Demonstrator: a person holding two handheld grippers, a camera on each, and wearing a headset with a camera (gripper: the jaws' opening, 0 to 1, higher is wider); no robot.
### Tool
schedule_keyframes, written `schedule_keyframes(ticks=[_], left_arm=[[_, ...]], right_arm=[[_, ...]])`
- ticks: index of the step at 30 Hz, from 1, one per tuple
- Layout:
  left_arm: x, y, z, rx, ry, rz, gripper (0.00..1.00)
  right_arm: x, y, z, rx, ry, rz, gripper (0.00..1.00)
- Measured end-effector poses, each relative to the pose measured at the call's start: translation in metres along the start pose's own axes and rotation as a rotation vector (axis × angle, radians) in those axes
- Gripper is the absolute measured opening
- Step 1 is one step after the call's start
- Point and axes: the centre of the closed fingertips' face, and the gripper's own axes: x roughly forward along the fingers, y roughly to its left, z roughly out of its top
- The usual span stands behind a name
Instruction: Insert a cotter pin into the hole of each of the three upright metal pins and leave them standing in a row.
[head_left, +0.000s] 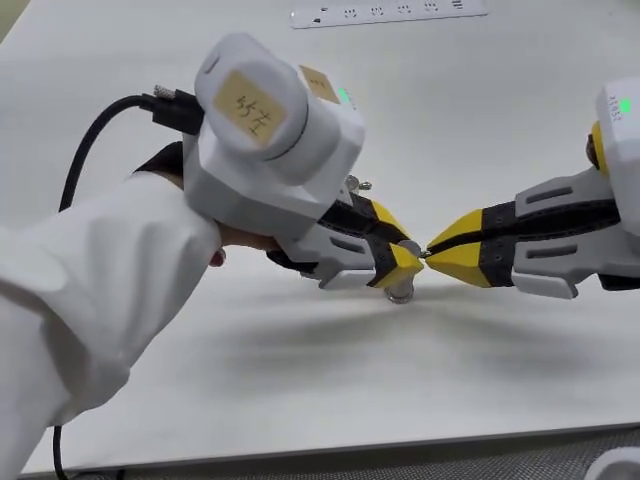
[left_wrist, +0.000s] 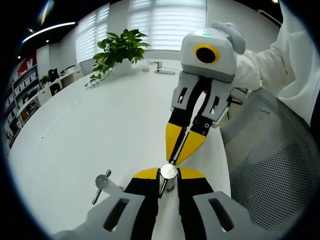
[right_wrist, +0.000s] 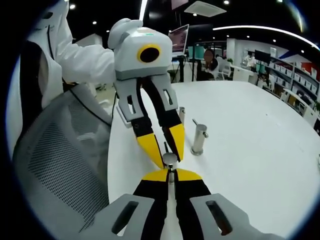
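Note:
My left gripper (head_left: 405, 262) comes in from the left, shut on an upright metal pin (head_left: 401, 292) that stands on the white table. In the left gripper view that pin's round head (left_wrist: 168, 171) sits between my left gripper's (left_wrist: 169, 176) yellow tips. My right gripper (head_left: 432, 253) meets it from the right, shut on a thin cotter pin (right_wrist: 171, 176) whose point is at the pin's head (right_wrist: 170, 159). A second metal pin (right_wrist: 199, 139) stands behind with a cotter pin through it, and a third (right_wrist: 181, 115) is farther back.
A white power strip (head_left: 390, 12) lies at the table's far edge. The table's front edge (head_left: 330, 442) runs close below the grippers. A grey mesh chair (left_wrist: 270, 165) stands beside the table. A potted plant (left_wrist: 117, 50) sits far across it.

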Motion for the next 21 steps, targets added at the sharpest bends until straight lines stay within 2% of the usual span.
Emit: schedule_keyframes(ticks=[1,4,6,7,11,13,15,17,21], left_arm=[[0.000,0.000,0.000,0.005,-0.001,-0.002,0.10],[-0.001,-0.001,0.002,0.068,-0.014,-0.002,0.10],[-0.003,0.001,0.007,0.073,-0.036,0.022,0.15],[-0.006,0.003,0.007,0.067,-0.036,0.033,0.21],[-0.017,0.005,0.009,0.035,-0.082,0.056,0.42],[-0.025,0.010,0.010,0.039,-0.111,0.120,0.51],[-0.031,0.006,0.006,0.018,-0.115,0.122,0.58],[-0.038,-0.003,0.001,-0.020,-0.125,0.100,0.61],[-0.050,-0.017,-0.010,-0.080,-0.148,0.097,0.70]], right_arm=[[0.000,0.000,0.000,0.001,-0.001,0.001,0.00],[0.000,0.001,0.002,0.006,-0.006,0.001,0.00],[-0.001,-0.001,0.001,0.008,0.001,-0.013,0.03],[-0.001,-0.001,0.002,0.007,-0.002,-0.017,0.06],[-0.002,0.004,0.008,0.023,-0.027,-0.003,0.14],[0.000,0.007,0.009,0.023,-0.028,0.004,0.16],[0.003,0.009,0.009,0.020,-0.023,0.009,0.17],[0.005,0.006,0.005,0.024,-0.015,0.012,0.18],[0.011,0.005,0.002,0.031,0.004,0.015,0.21]])
